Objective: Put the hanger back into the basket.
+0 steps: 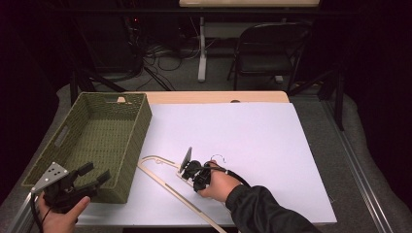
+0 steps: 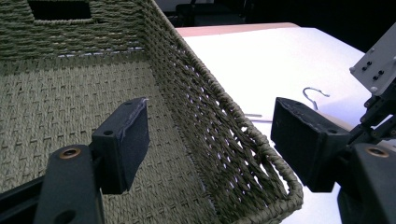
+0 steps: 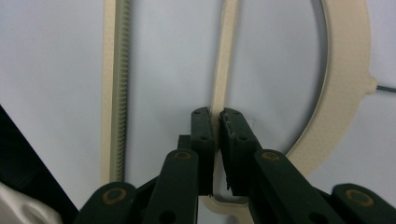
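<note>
A cream clothes hanger [image 1: 165,182] lies flat on the white sheet near the table's front, its metal hook [image 1: 218,158] pointing right. My right gripper [image 1: 192,172] is shut on the hanger's thin inner bar [image 3: 223,70]; both pads press its sides. The ridged lower bar [image 3: 122,70] runs alongside at the left and the curved shoulder [image 3: 348,79] arcs at the right. My left gripper [image 1: 94,174] hovers open at the front right corner of a green woven basket [image 1: 138,133]. Its jaws straddle the basket's rim [image 2: 243,135], touching nothing.
The basket's floor [image 2: 56,102] lies bare. The white sheet [image 1: 252,136] covers most of the wooden table. A folding chair [image 1: 267,48] and cables stand on the floor behind the table. A dark sleeve [image 1: 262,208] comes in from the bottom.
</note>
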Available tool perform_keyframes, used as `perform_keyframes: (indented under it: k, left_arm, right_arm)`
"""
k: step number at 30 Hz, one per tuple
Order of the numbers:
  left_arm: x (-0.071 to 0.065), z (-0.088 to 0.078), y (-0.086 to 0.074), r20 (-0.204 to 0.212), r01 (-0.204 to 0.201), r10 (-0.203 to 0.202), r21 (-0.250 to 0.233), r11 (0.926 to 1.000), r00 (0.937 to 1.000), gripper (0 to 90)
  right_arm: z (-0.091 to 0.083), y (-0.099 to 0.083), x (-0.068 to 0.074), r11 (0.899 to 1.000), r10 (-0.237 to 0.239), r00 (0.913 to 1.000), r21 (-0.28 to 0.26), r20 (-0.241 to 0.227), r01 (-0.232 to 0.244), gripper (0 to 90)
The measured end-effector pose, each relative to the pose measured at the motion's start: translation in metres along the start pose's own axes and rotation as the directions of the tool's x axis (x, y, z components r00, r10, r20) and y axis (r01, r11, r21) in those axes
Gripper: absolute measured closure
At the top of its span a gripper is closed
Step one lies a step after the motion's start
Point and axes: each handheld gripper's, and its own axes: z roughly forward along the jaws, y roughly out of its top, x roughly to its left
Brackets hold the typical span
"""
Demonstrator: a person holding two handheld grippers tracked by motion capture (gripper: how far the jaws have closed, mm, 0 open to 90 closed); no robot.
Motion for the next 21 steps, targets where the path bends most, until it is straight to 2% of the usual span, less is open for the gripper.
perform_keyframes:
  k: [3, 4, 6, 9, 14, 15, 19, 21]
  left_arm:
    - [0.0, 0.0, 0.0, 0.001, -0.001, 0.001, -0.002, 1.0, 1.0, 27.9]
    - [0.0, 0.0, 0.0, 0.001, 0.0, 0.0, -0.003, 1.0, 1.0, 28.0]
    - [-0.001, 0.0, 0.001, 0.001, -0.002, 0.002, 0.0, 1.0, 1.0, 28.0]
    - [-0.003, 0.0, 0.002, 0.007, -0.01, 0.01, -0.001, 0.9999, 0.9999, 28.9]
    - [-0.01, 0.001, 0.005, 0.027, -0.028, 0.028, -0.002, 0.9996, 0.9992, 29.7]
    - [-0.011, 0.002, 0.006, 0.033, -0.032, 0.033, -0.003, 0.9995, 0.9989, 30.0]
    - [-0.02, 0.003, 0.01, 0.057, -0.059, 0.058, 0.002, 0.9983, 0.9966, 31.1]
    - [-0.026, 0.005, 0.012, 0.078, -0.071, 0.071, 0.002, 0.9975, 0.9944, 32.0]
  right_arm:
    - [-0.003, -0.004, -0.005, 1.0, -0.018, 0.9997, 0.007, 0.017, 0.018, 85.4]
    - [-0.003, -0.007, -0.006, 1.0, -0.025, 0.9996, -0.012, 0.015, 0.025, 85.5]
    - [-0.006, -0.011, -0.008, 0.998, -0.059, 0.9973, -0.01, 0.042, 0.06, 85.5]
    - [-0.008, -0.015, -0.011, 0.994, -0.112, 0.9923, -0.007, 0.053, 0.112, 85.6]
    - [-0.01, -0.019, -0.01, 0.985, -0.171, 0.9846, -0.026, 0.038, 0.172, 85.6]
    - [-0.011, -0.019, -0.01, 0.982, -0.187, 0.9813, -0.013, 0.043, 0.188, 85.6]
    - [-0.013, -0.026, -0.011, 0.971, -0.232, 0.9711, -0.046, 0.054, 0.235, 85.6]
    - [-0.016, -0.03, -0.013, 0.964, -0.253, 0.9646, -0.065, 0.073, 0.258, 85.6]
